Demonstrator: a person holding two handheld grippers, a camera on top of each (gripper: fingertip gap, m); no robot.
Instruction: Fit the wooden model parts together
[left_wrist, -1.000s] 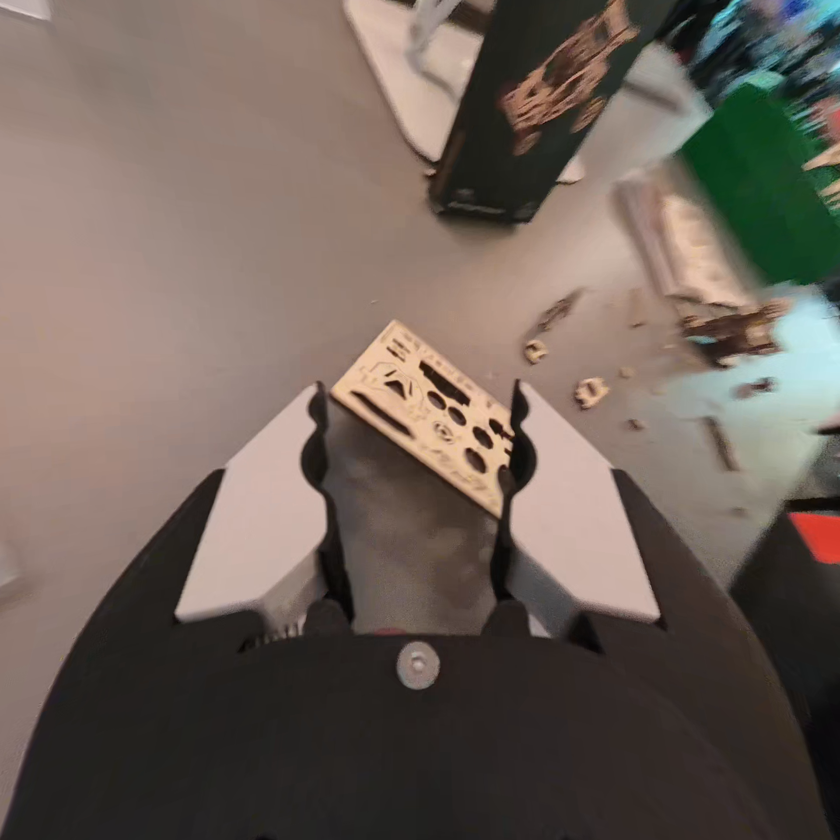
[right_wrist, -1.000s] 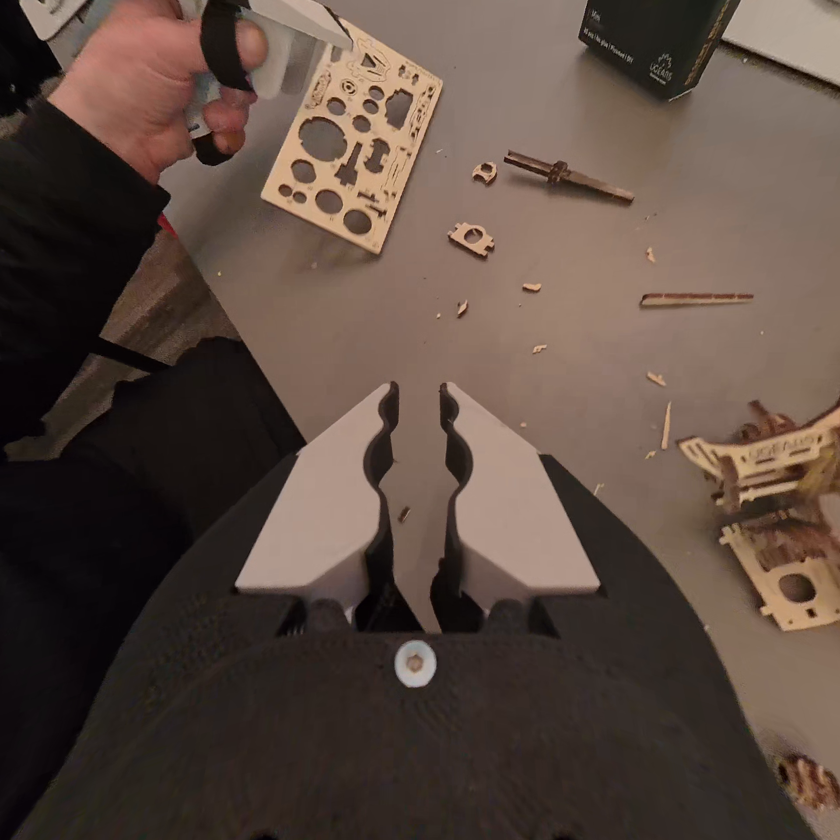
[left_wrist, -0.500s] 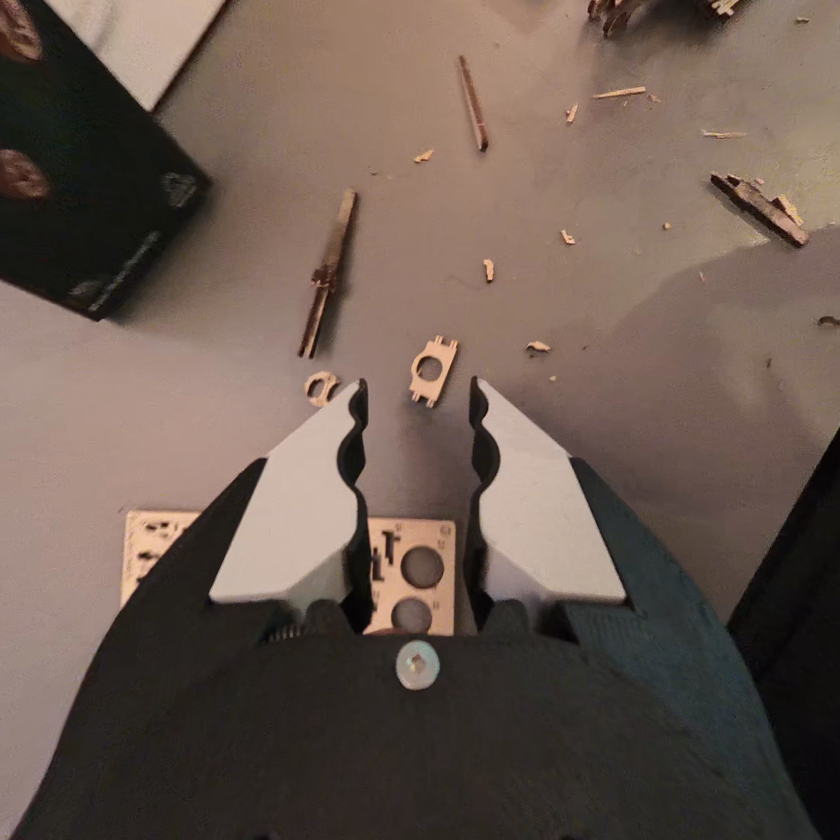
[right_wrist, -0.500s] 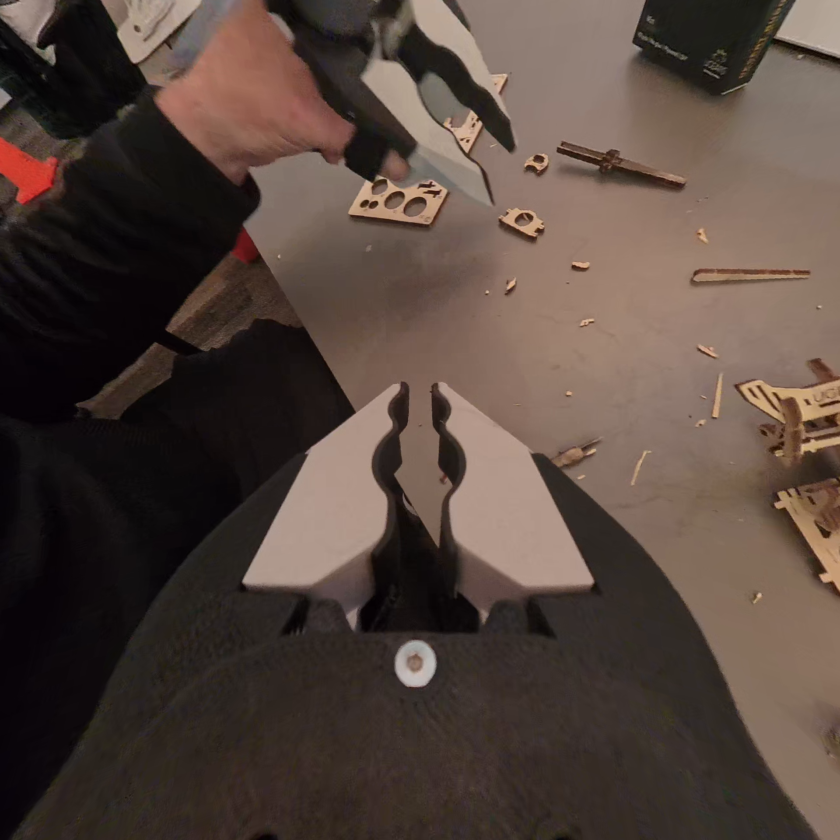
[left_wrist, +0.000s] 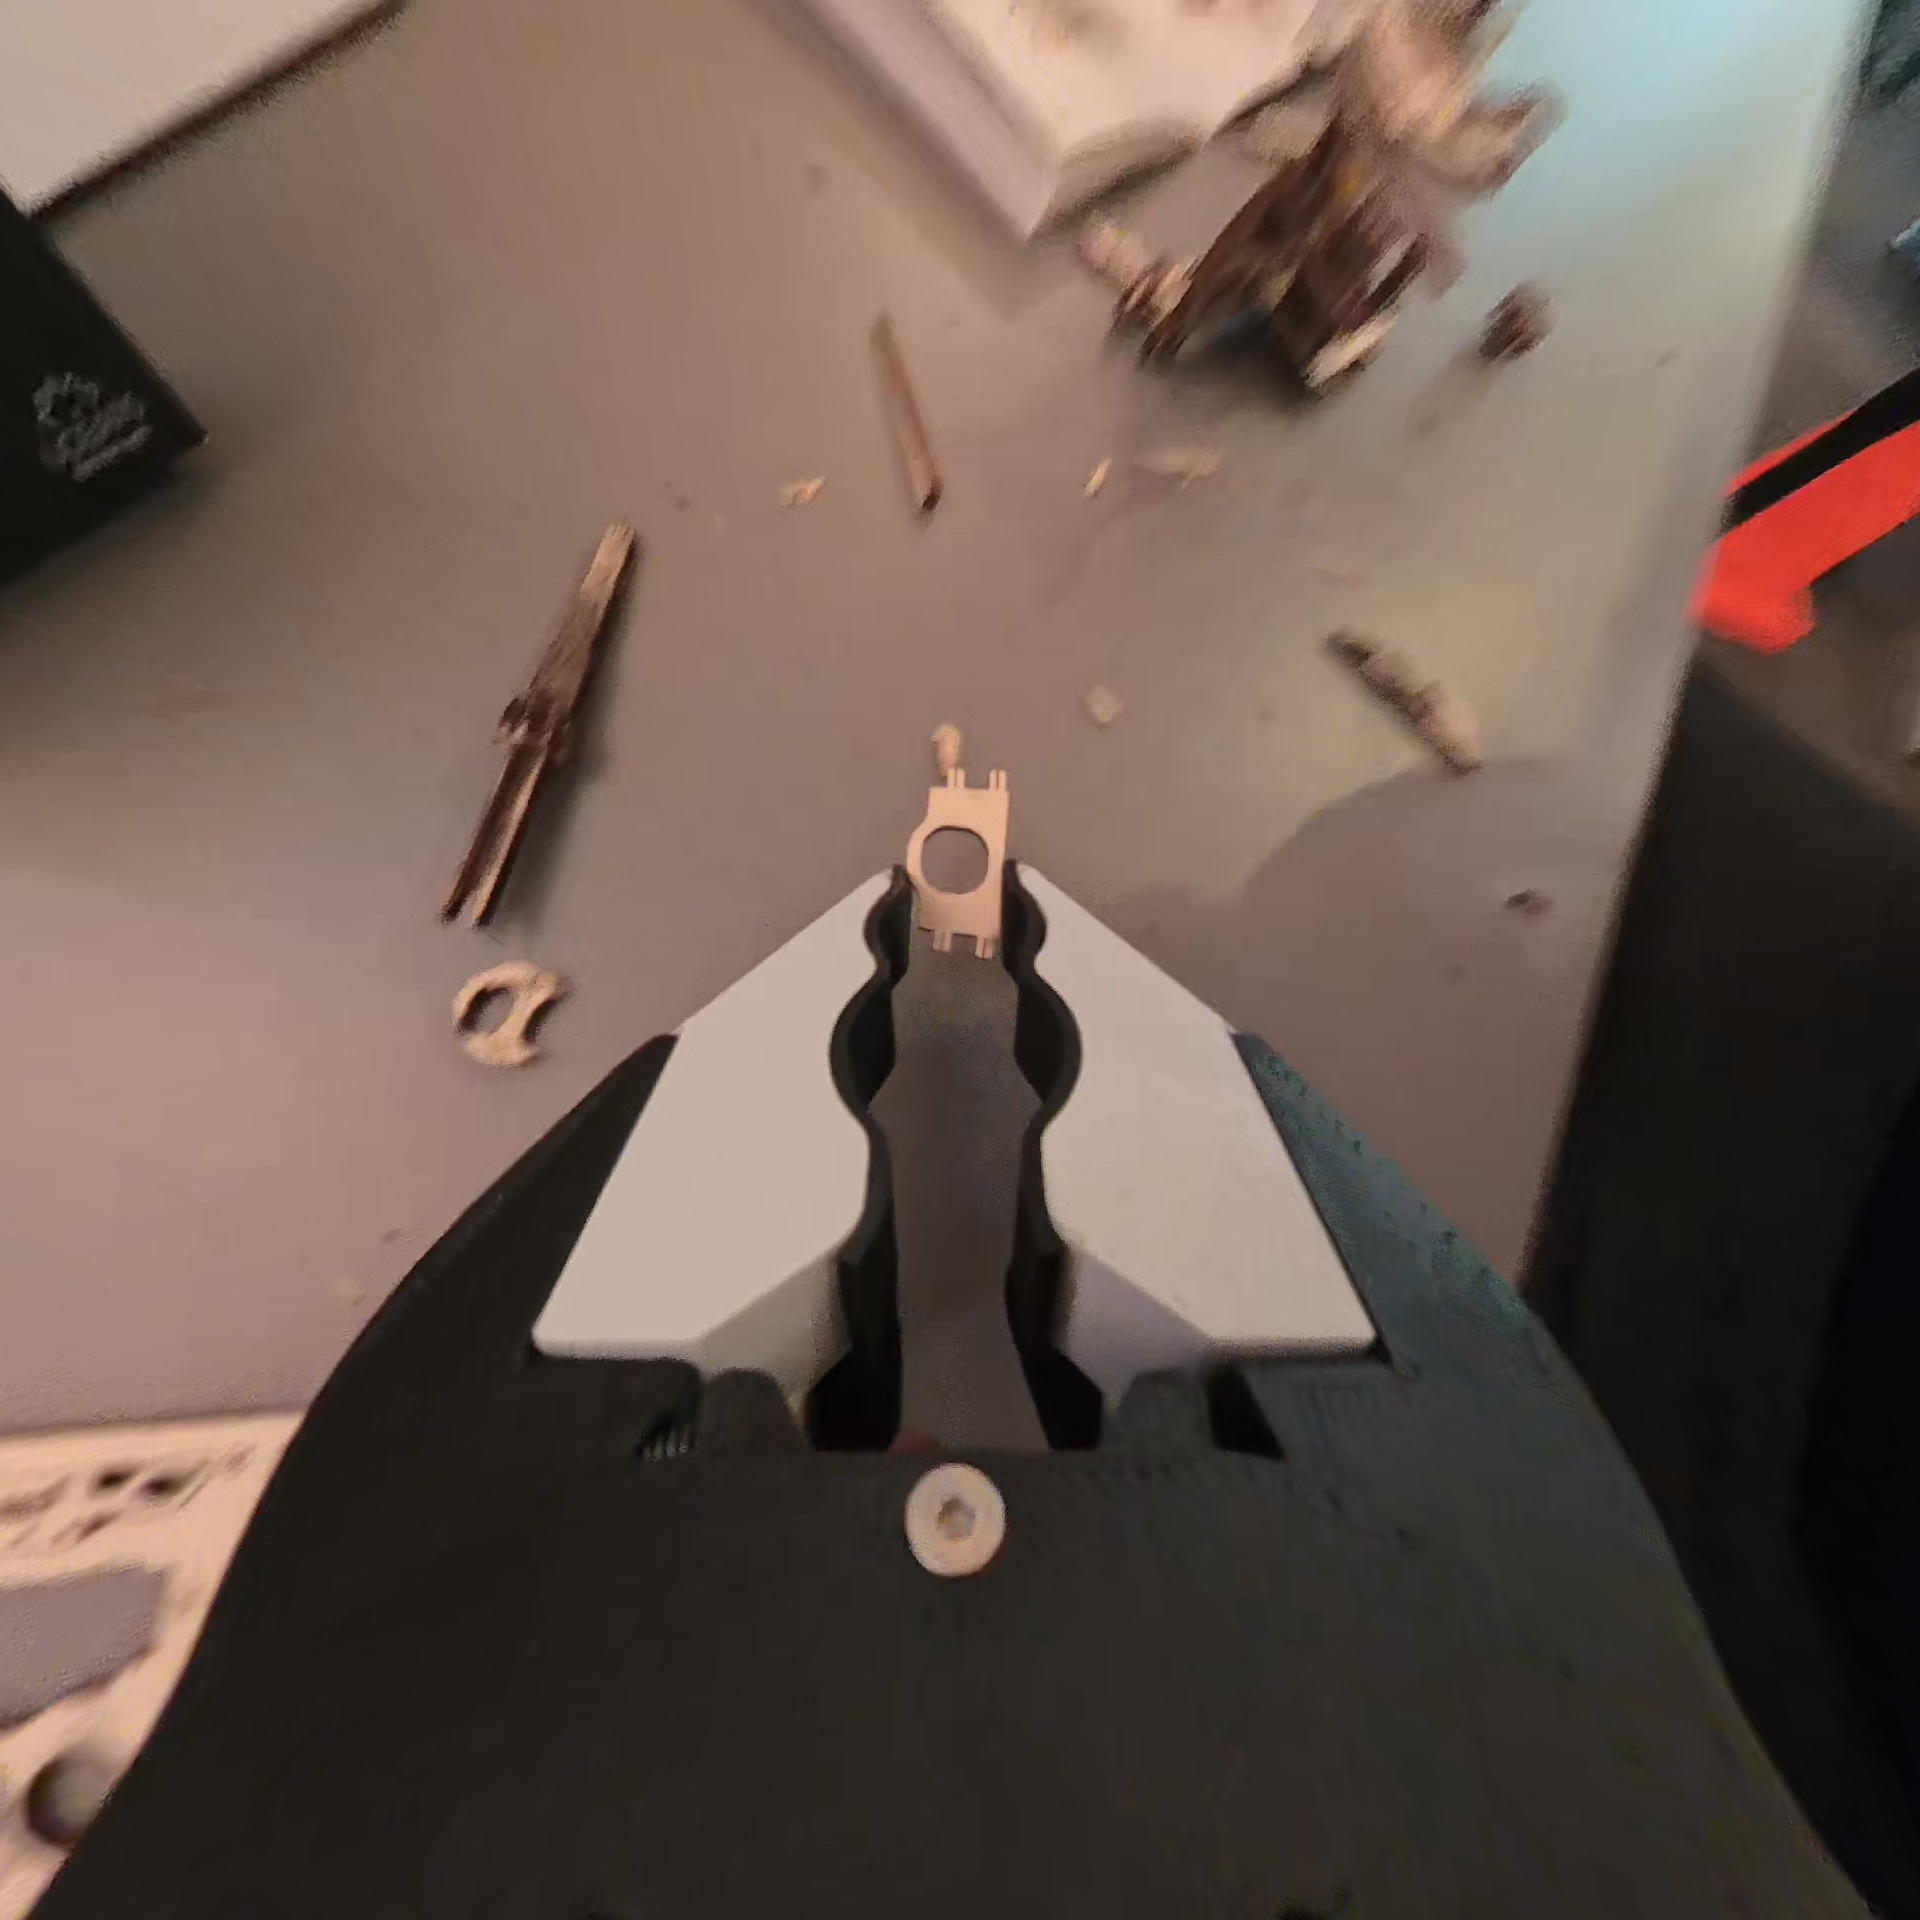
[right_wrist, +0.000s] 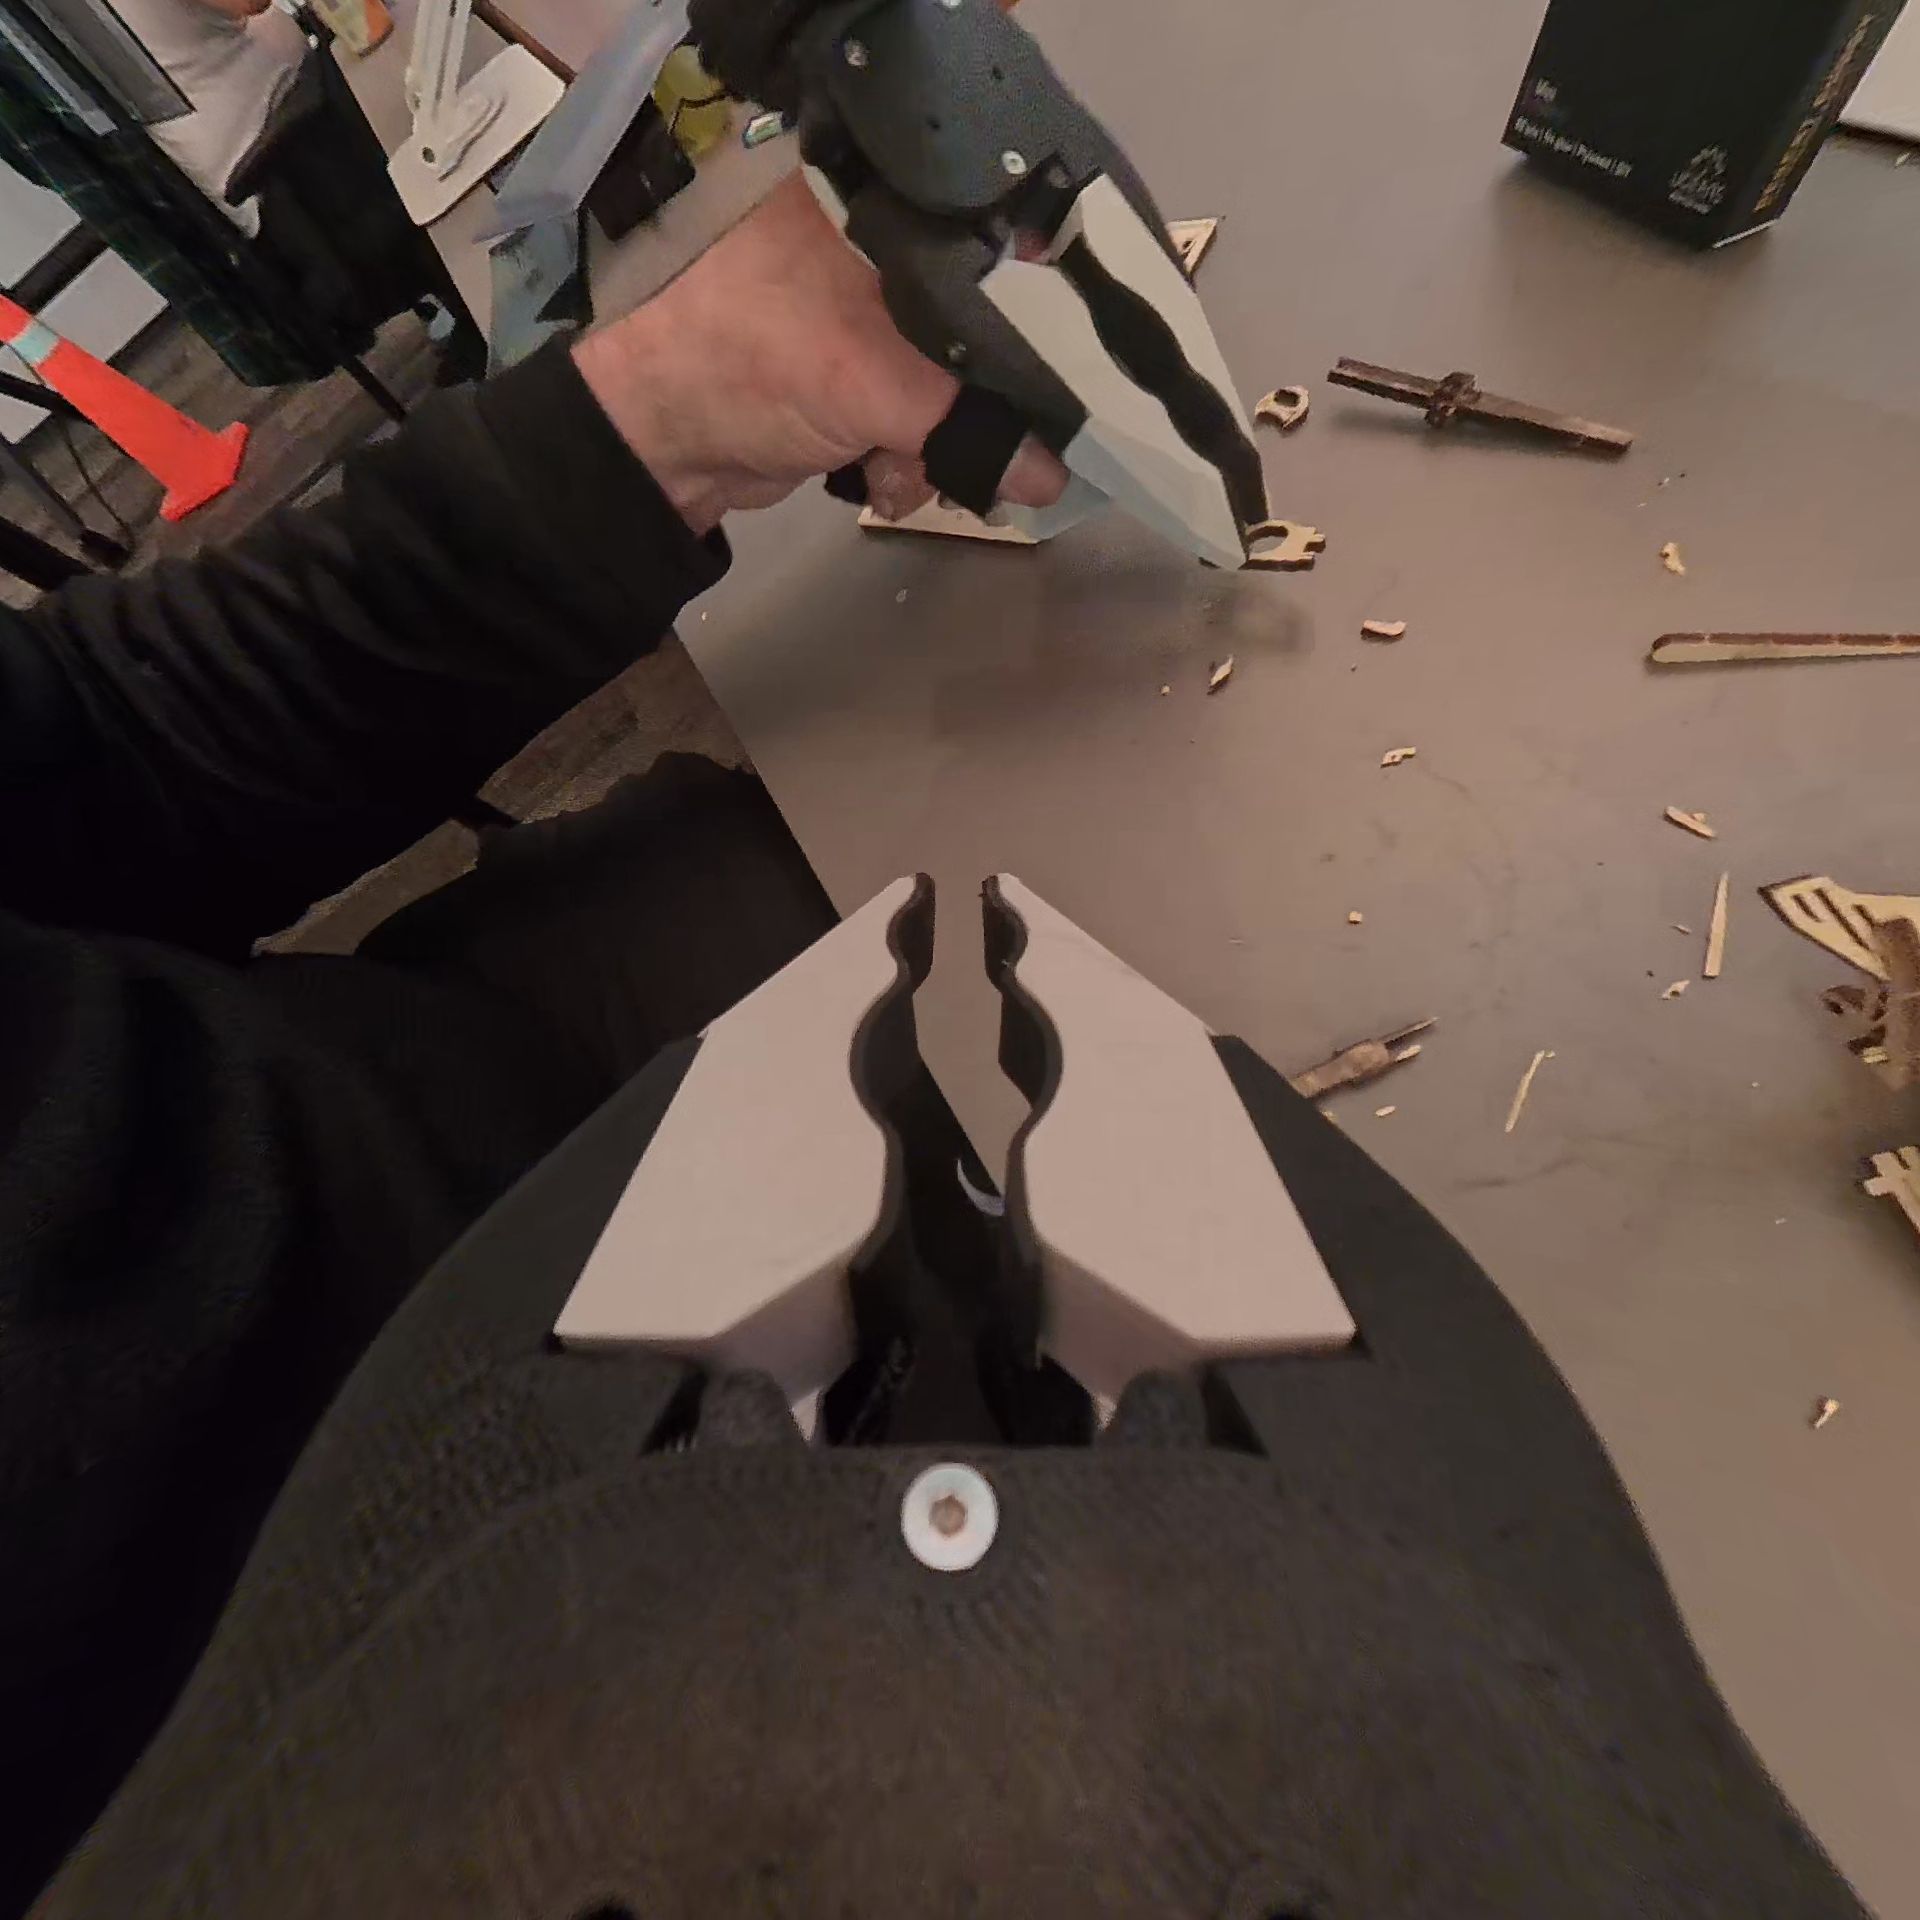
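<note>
A small pale wooden part with a round hole (left_wrist: 958, 862) lies at table level on the grey table (left_wrist: 312, 831). My left gripper (left_wrist: 954, 883) has its tips closed against the part's two sides. The right wrist view shows that gripper (right_wrist: 1242, 540) tilted down, with the part (right_wrist: 1286, 540) sticking out past its tips. My right gripper (right_wrist: 956, 885) hovers over the table's near edge, empty, with its tips almost together. The partly built wooden model (right_wrist: 1860, 966) stands at the right and shows blurred in the left wrist view (left_wrist: 1320, 229).
A dark wooden axle (right_wrist: 1475, 405), a small ring piece (right_wrist: 1283, 403), a thin strip (right_wrist: 1787, 646), a short dark peg (right_wrist: 1361, 1060) and chips lie scattered. The punched part sheet (right_wrist: 945, 520) lies under the left hand. A black box (right_wrist: 1704, 114) stands far right. The table edge (right_wrist: 748, 748) runs beside my right gripper. There is about 15 centimetres between the tips of the two grippers.
My left gripper left the part sheet, swung over to the small holed part, dropped to the table and closed on it. My right gripper's tips narrowed and it drew back slightly.
</note>
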